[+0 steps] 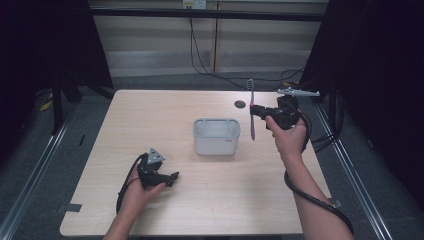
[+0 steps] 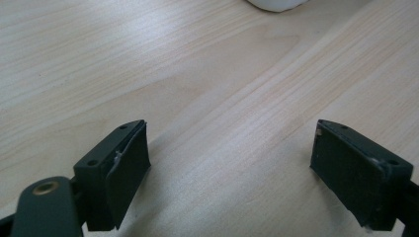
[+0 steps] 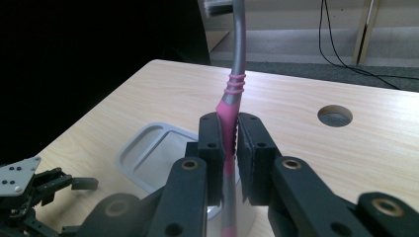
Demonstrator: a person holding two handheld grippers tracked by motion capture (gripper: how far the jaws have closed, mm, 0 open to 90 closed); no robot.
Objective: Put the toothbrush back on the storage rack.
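Overhead, we saw the right gripper [image 1: 259,111] clenched on a pink-handled toothbrush [image 1: 252,107], holding it upright above the table [image 1: 150,125], just right of the grey tub [image 1: 216,136] at its middle. Nearer and to the left, the left gripper [image 1: 172,176] rested low over the wood, released, with nothing between its jaws.

Left gripper [image 1: 172,176] low, jaws wide apart; right gripper [image 1: 254,110] raised, jaws clamped together, forearm extended.
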